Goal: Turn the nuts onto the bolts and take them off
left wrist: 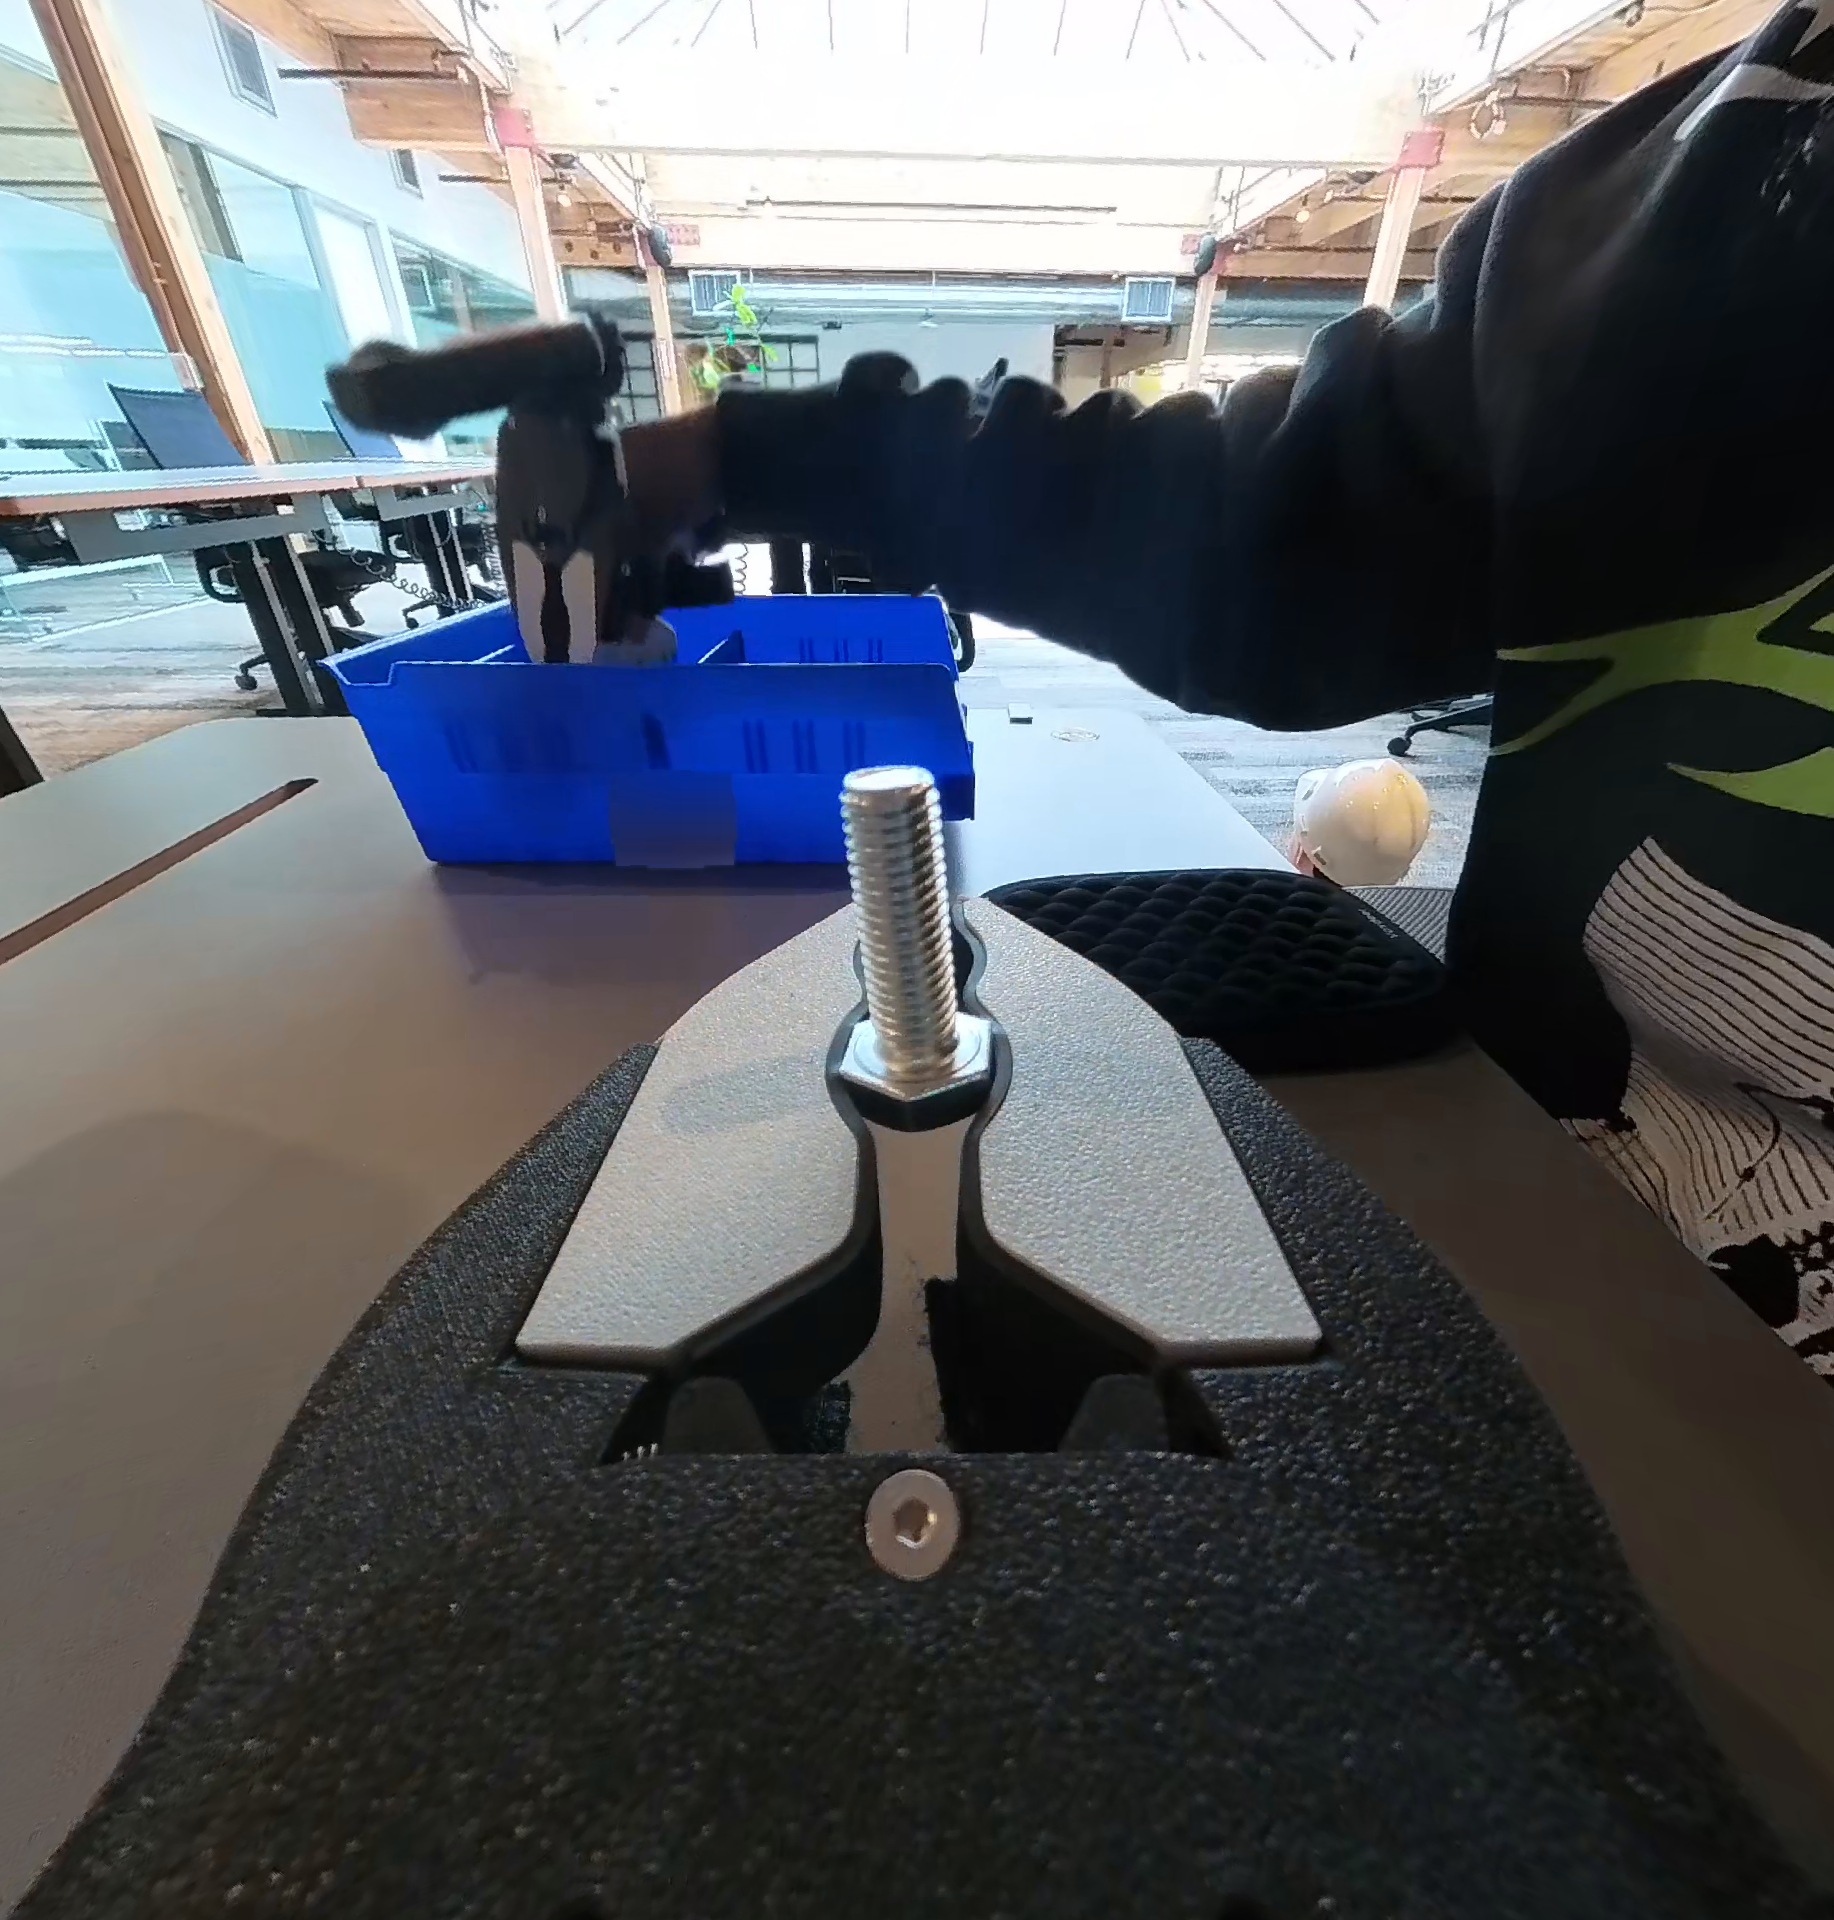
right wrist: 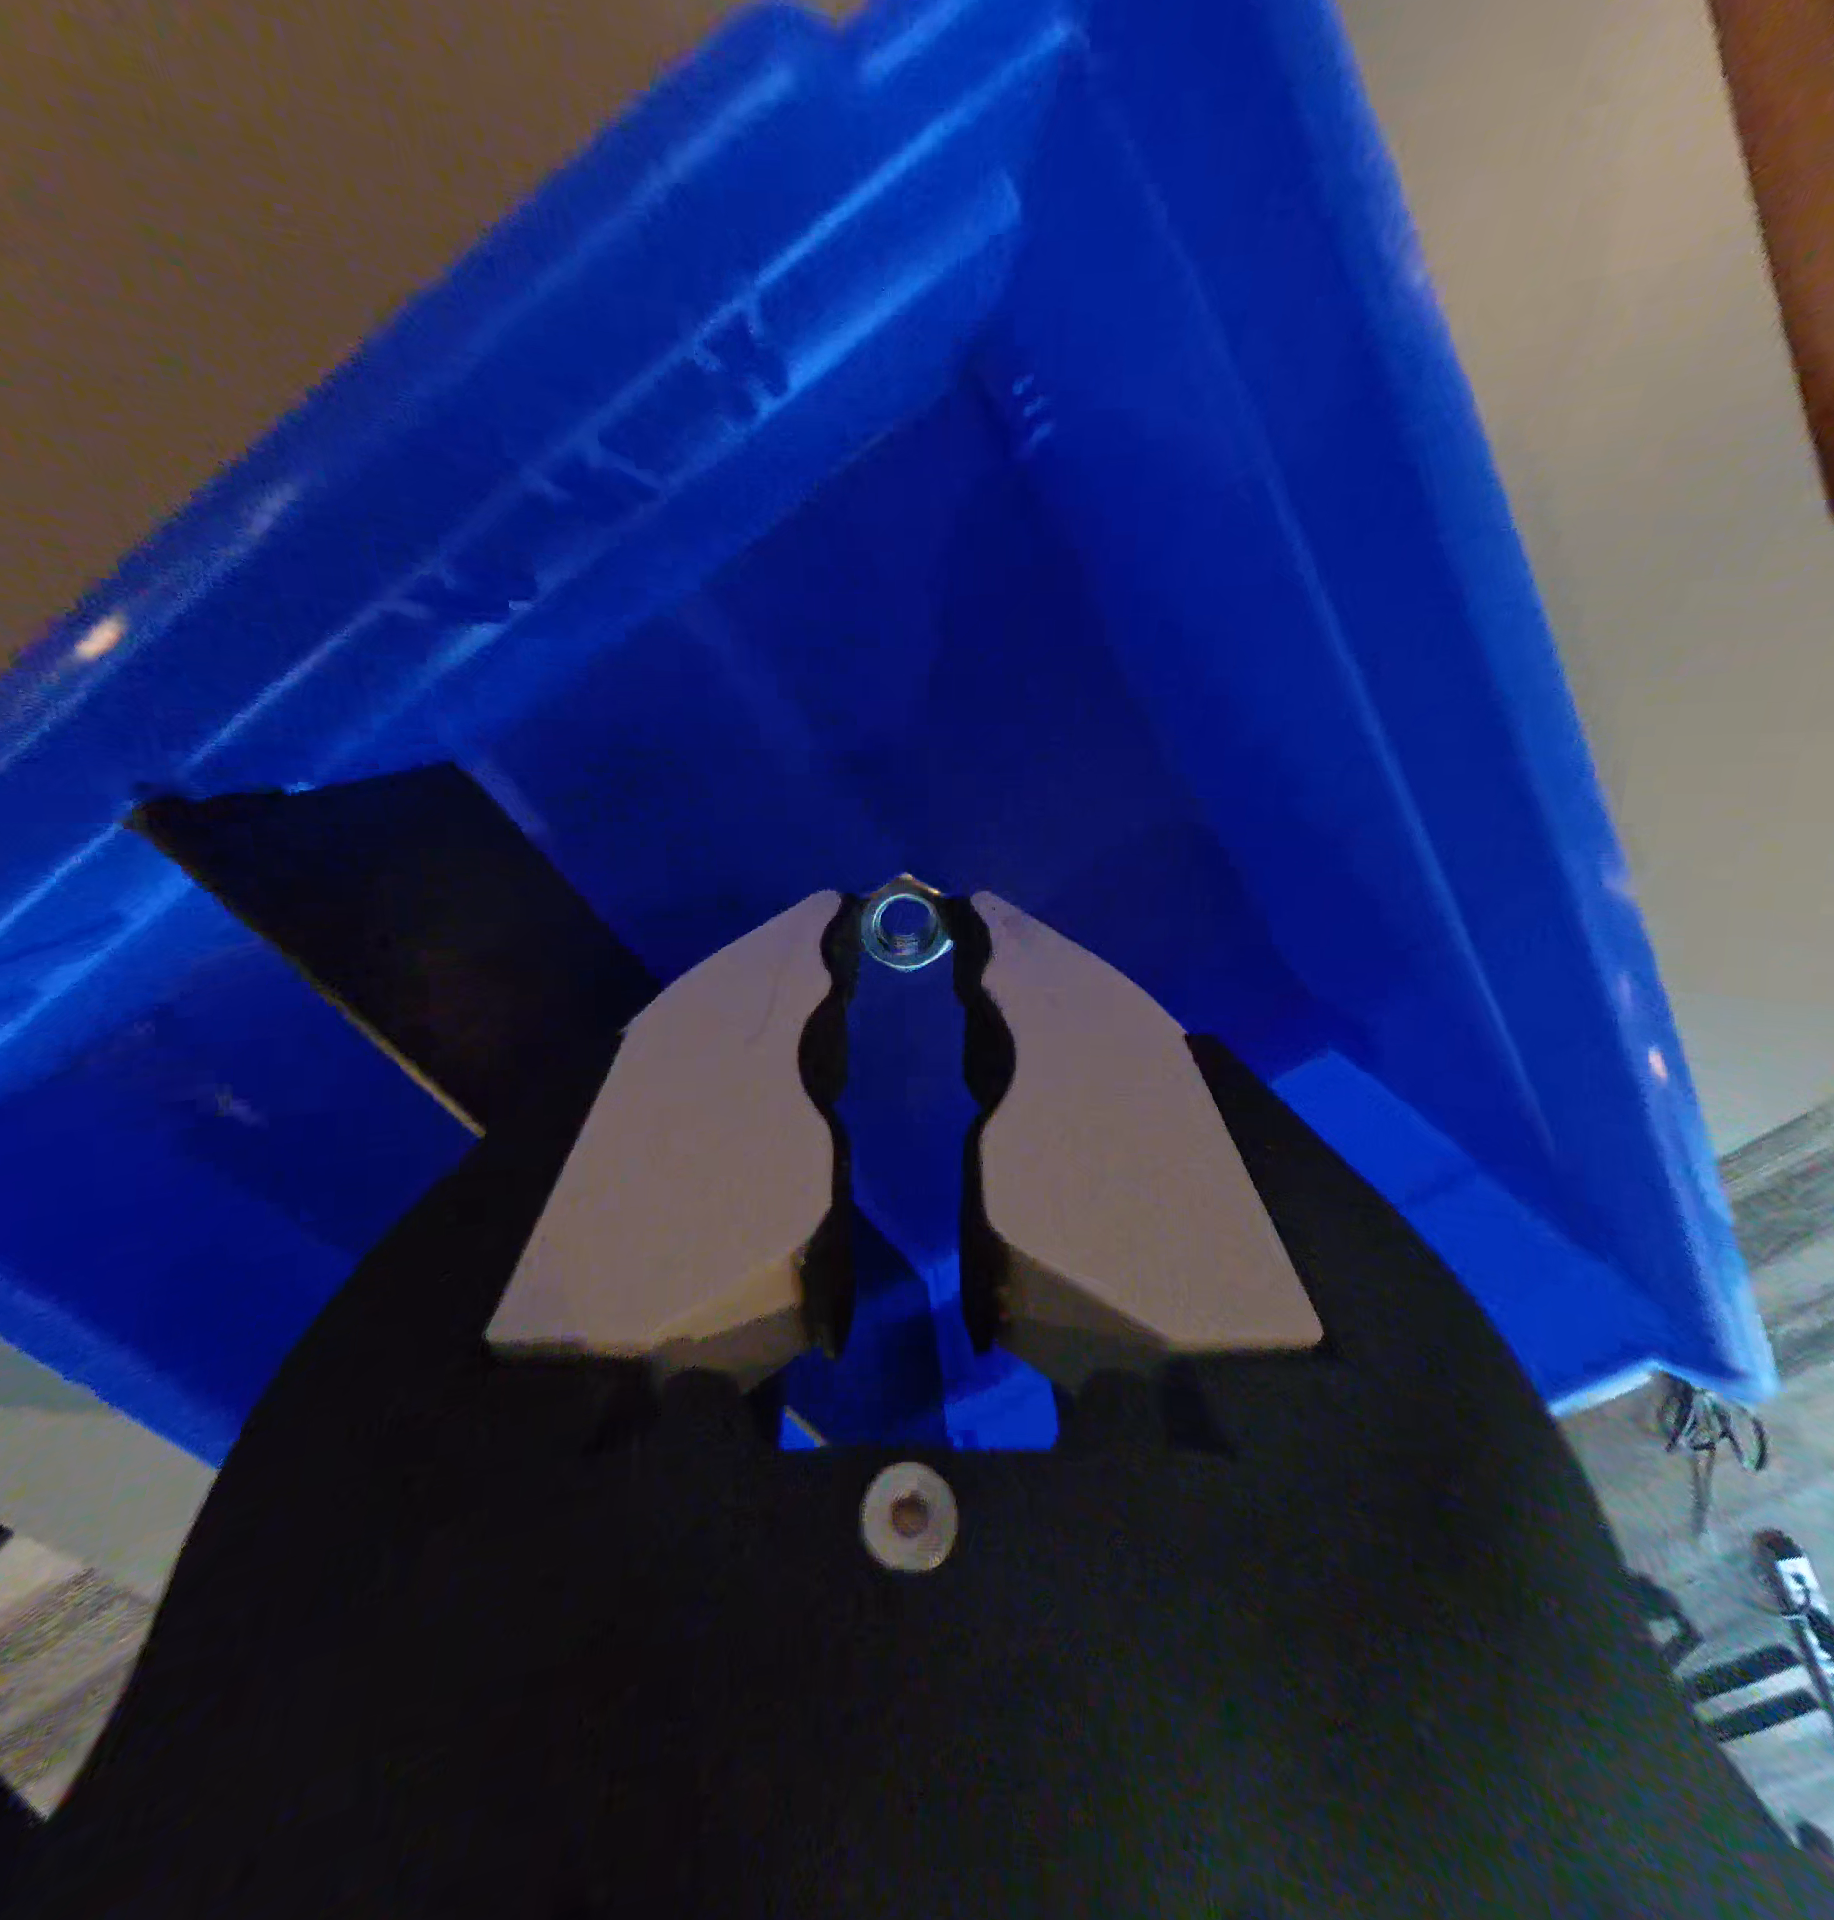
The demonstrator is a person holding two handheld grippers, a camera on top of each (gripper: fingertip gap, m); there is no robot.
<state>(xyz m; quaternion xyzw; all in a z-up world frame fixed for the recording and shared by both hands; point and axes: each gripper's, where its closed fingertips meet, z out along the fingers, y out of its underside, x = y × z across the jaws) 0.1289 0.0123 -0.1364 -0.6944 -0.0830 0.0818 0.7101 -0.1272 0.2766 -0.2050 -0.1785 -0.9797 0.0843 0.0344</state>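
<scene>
Left tool [left wrist: 908,1049] grips bolt [left wrist: 900,914]; bin [left wrist: 684,769] beyond.

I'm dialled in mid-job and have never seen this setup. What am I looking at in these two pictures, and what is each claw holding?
There is no robot here: a person holds a hand-held two-finger claw in each hand, and each claw carries a camera that looks along its fingers.

The left wrist view shows the left claw over a grey table. It is shut on the hex head of a bolt, whose threaded shaft points up. Farther off stands a blue bin with dividers, and the person's dark sleeve reaches the other claw down into it.

The right wrist view is that other camera, looking down into the bin. The right claw pinches a small nut at its fingertips. The picture is blurred by motion.

A black padded cushion lies at the table's right.
</scene>
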